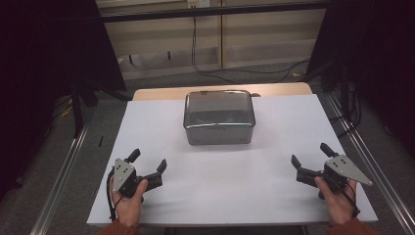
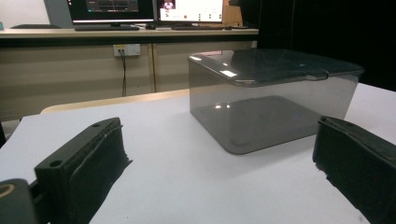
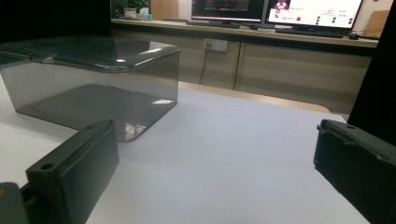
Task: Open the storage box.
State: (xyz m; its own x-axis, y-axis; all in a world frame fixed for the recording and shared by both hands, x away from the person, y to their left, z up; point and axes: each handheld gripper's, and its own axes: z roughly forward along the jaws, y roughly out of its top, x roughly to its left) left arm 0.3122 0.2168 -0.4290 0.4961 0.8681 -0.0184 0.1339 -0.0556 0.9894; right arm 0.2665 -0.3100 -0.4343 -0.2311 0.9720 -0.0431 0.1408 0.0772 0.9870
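High view: smoky translucent lidded box sits at upper centre of the white table. Left gripper at lower left and right gripper at lower right rest well apart from it, jaws spread, holding nothing.

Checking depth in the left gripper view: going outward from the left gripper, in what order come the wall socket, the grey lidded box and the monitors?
1. Grey lidded box, on the white table just ahead, right of centre.
2. Wall socket, on the cabinet front past the table, upper left.
3. Monitors, on the counter above the socket; close to it in depth.
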